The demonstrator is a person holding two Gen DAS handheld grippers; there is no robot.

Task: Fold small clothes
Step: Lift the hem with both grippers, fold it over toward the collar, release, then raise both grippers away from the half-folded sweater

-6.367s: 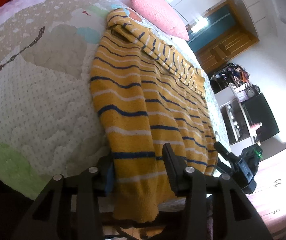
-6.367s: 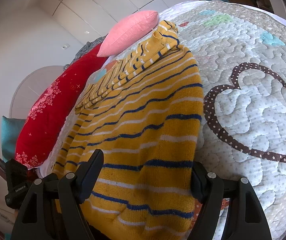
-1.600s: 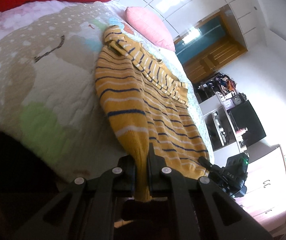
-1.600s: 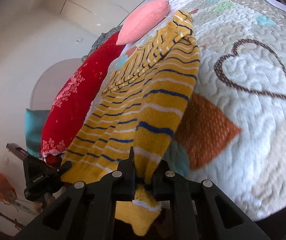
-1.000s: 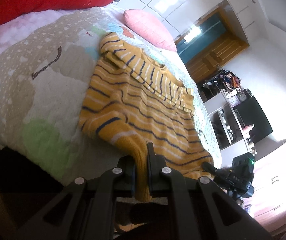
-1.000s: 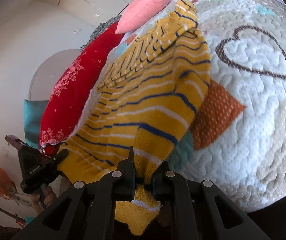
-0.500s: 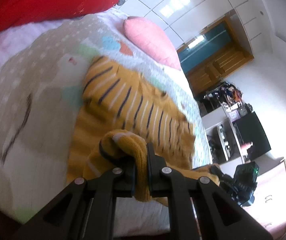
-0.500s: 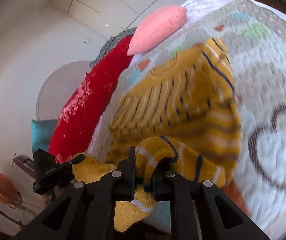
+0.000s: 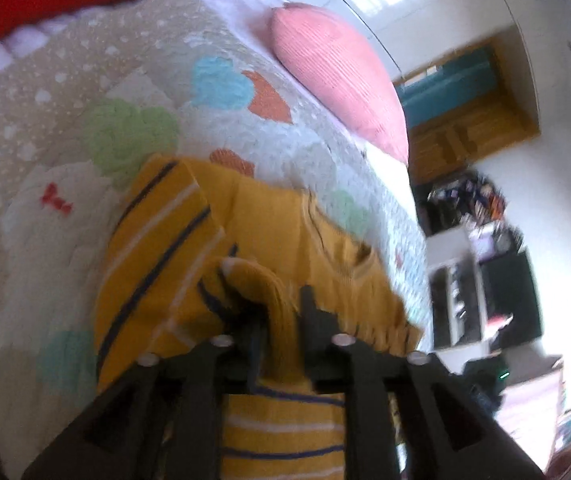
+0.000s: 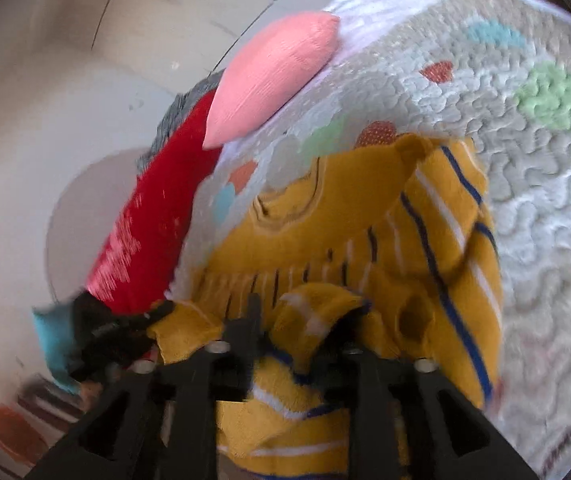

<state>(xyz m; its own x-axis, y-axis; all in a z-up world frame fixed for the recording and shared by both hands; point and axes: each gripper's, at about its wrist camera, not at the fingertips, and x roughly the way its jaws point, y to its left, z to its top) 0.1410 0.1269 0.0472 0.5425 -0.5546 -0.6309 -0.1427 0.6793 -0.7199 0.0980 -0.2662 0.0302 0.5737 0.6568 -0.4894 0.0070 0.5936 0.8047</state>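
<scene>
Near the pink pillow (image 9: pixel 341 80), on the quilted bed (image 9: pixel 45 208), the yellow striped sweater (image 9: pixel 165 240) lies with its hem end doubled up over the chest, hem now close to the neckline (image 10: pixel 285 216). That reads as the bottom-to-top fold, hence both claws sitting side by side at the hem corners.

Left claw (image 9: pixel 281 320): jaws have just been opening, a gap shows on either side of the hem fabric between them, so it looks let go, not clamped. Right claw (image 10: pixel 297 324): same, jaws have just been opening, bunched hem still sits between them but loose.

My read: release happens here because the hem has reached the collar end. Fabric at the right claw is rumpled, so the fold edge probably needs smoothing. The red cushion (image 10: pixel 157 216) beyond the pillow is well clear of the sweater.
</scene>
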